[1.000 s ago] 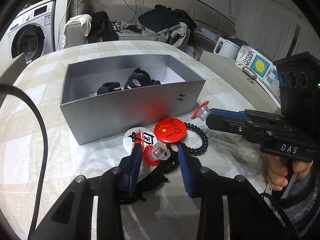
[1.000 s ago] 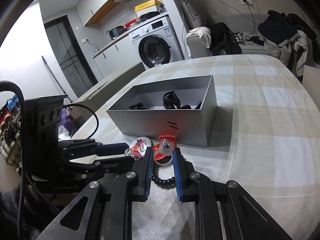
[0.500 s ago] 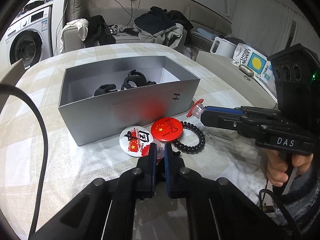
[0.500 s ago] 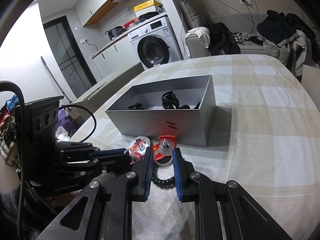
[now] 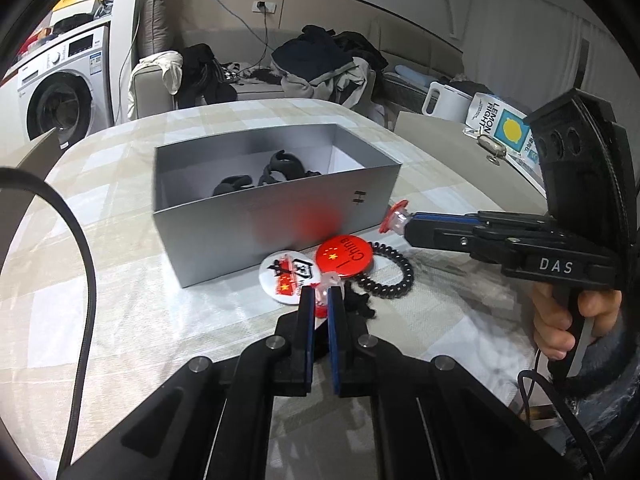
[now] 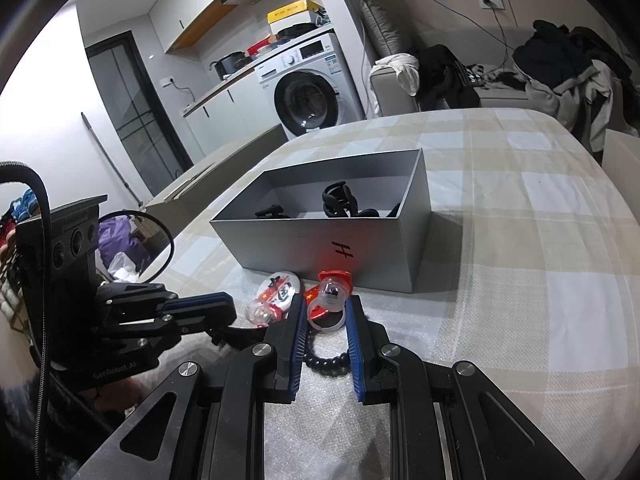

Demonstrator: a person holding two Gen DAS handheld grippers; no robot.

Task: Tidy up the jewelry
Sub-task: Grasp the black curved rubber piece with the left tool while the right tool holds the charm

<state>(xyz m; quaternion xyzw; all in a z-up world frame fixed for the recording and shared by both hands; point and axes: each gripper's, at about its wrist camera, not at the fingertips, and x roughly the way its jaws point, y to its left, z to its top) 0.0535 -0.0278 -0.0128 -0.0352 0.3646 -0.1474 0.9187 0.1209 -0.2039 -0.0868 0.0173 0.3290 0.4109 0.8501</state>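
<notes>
Left wrist view showed your left gripper (image 5: 321, 294), which had stood wide open a second before, now pinched shut on a red toy ring (image 5: 325, 285) at the near edge of the pile; it looked lifted only slightly, if at all. That put a second ring in hand, so both could go into the grey box (image 5: 276, 216), where dark hair clips (image 5: 276, 172) already lay. Just beyond your fingers sat the white badge (image 5: 289, 277), then the red China badge (image 5: 345, 255), with the black bead bracelet (image 5: 394, 276) further right, all loose on the table (image 5: 120, 292). Your right gripper (image 6: 325, 304) still clamped its own red ring (image 6: 334, 286). The box's near wall stood between both rings and the inside, so I judged you needed height first.
</notes>
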